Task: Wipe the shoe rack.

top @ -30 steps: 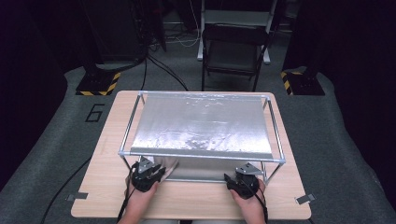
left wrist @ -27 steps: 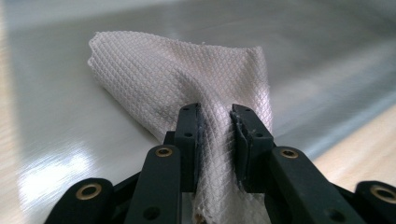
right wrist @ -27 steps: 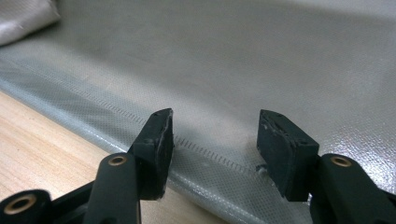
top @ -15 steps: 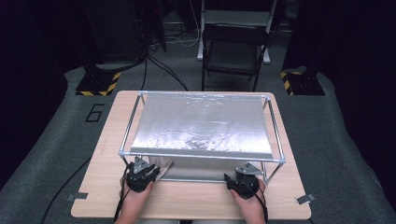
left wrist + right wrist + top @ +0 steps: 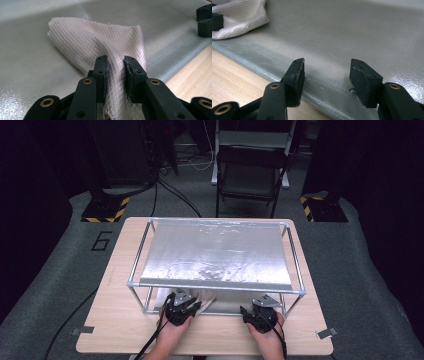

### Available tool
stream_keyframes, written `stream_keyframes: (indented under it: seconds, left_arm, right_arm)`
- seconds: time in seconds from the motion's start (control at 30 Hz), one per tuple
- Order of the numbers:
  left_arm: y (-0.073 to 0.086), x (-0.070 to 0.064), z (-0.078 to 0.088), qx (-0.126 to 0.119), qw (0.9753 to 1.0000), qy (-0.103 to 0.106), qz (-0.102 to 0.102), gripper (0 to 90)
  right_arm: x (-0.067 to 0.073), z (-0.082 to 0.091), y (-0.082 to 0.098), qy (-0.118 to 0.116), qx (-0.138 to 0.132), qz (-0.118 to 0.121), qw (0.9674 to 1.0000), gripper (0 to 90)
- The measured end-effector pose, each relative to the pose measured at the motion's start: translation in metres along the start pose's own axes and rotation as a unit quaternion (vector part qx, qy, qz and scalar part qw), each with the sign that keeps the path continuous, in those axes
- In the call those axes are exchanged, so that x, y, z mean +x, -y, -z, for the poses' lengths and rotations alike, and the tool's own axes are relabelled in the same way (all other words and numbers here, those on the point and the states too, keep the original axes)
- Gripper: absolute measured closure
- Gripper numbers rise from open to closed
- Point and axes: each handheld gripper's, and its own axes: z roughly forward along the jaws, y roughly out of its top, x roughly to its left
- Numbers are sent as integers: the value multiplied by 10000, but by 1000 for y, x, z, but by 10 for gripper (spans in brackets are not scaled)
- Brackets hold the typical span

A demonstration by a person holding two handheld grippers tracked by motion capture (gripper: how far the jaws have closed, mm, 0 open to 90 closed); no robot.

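Since the earlier frame the left gripper [image 5: 115,65] has slid toward the right one, dragging the cloth [image 5: 100,42] with it. The cloth sits pinched between its jaws, the rest bunched just ahead on the silver sheet [image 5: 30,70]. The right gripper [image 5: 326,75] holds nothing — jaws apart over the sheet's edge, beneath the metal frame [image 5: 215,286]. A "6" [image 5: 102,240] marks the floor.

White cloth [image 5: 100,42]: near end cut off by bottom edge in left gripper view, pinched part hidden between jaws of left hand-held gripper [image 5: 115,67]. In high view, cloth [image 5: 204,296] mostly hidden under silver sheet [image 5: 220,255]. Forearms cut off at bottom edge.
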Motion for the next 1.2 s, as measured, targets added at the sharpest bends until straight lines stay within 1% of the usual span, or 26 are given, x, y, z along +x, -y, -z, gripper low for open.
stream_keyframes:
  seconds: [0.07, 0.1, 0.13, 0.2, 0.23, 0.27, 0.3, 0.33, 0.37, 0.43, 0.47, 0.57, 0.6, 0.63, 0.67, 0.7, 0.73, 0.77, 0.8, 0.83, 0.87, 0.93, 1.0, 1.03, 1.13, 1.2]
  left_arm:
    - [1, 1, 1, -2, 10000, 8, 16, 727]
    - [1, 6, 6, 82, 9998, -146, -72, 727]
    - [1, 6, 6, 82, 9998, -146, -72, 728]
    - [2, 13, 11, 108, 9994, -318, -71, 729]
    - [2, 26, 16, 68, 9984, -494, -265, 730]
    - [2, 26, 16, 68, 9984, -494, -265, 730]
    - [3, 27, 16, -11, 9989, -458, 51, 730]
    - [3, 27, 15, -15, 9989, -468, 83, 732]
    - [1, 22, 11, -5, 9986, -517, -139, 733]
    - [0, 17, 8, 9, 9986, -515, -122, 733]
    - [-1, 13, 5, 66, 9994, -246, -254, 733]
    - [-7, -5, -6, 89, 9989, -133, -447, 733]
    - [-7, -5, -6, 89, 9989, -133, -447, 733]
    - [-6, -7, -6, 126, 9995, -68, -279, 733]
    - [-6, -7, -6, 126, 9995, -68, -279, 732]
    - [-6, 3, -2, 107, 9988, -120, -471, 732]
    - [-6, 3, -2, 107, 9988, -120, -471, 732]
    - [-2, 4, 3, 103, 9997, -108, -196, 732]
    - [-2, 4, 3, 103, 9997, -108, -196, 731]
    - [1, 14, 9, 46, 9994, -199, -291, 732]
    - [1, 14, 9, 46, 9994, -199, -291, 731]
    - [5, 24, 18, 17, 9987, -345, -388, 731]
    - [6, 27, 21, 43, 9985, -369, -393, 730]
    - [9, 31, 27, 76, 9986, -505, -162, 730]
    - [10, 37, 31, 59, 9988, -460, -161, 730]
    - [12, 44, 32, -73, 9986, -509, -106, 729]
  right_arm:
    - [0, 0, 0, -12, 9, -19, 10000, 457]
    - [-1, 0, 0, -6, -14, 99, 10000, 456]
    - [-1, 0, 0, -6, -14, 99, 10000, 456]
    - [0, 0, 0, -2, -14, 74, 10000, 456]
    - [-1, 0, 0, -8, -17, 124, 9999, 456]
    - [-1, 0, 0, -8, -17, 124, 9999, 456]
    - [-1, 0, 0, -7, -17, 120, 9999, 456]
    - [-1, 0, 0, -1, -15, 119, 9999, 457]
    - [-1, 0, 0, 4, -18, 120, 9999, 457]
    - [0, 0, 0, 6, -3, 35, 10000, 457]
    - [0, 0, 0, 6, -3, 35, 10000, 457]
    - [0, 0, 0, 19, -5, 57, 10000, 457]
    - [0, 0, 0, 19, -5, 57, 10000, 457]
    - [0, 0, 0, 18, -4, 56, 10000, 457]
    - [0, 0, 0, 18, -4, 56, 10000, 457]
    - [0, 0, 0, 0, -31, -2, 10000, 458]
    - [0, 0, 0, 0, -31, -2, 10000, 458]
    - [-1, -1, -1, -20, 12, 107, 9999, 457]
    - [-1, -1, -1, -20, 12, 107, 9999, 457]
    - [-1, -1, -1, -21, 30, 115, 9999, 458]
    - [-1, -1, -1, -21, 30, 115, 9999, 458]
    - [-1, -1, -1, -53, 17, 81, 10000, 457]
    - [-1, -1, -1, -14, -21, 127, 9999, 457]
    - [1, 0, 0, 35, 13, 34, 10000, 458]
    - [1, -1, -1, 53, -20, 127, 9999, 458]
    - [1, 0, -1, 88, -9, 171, 9998, 458]
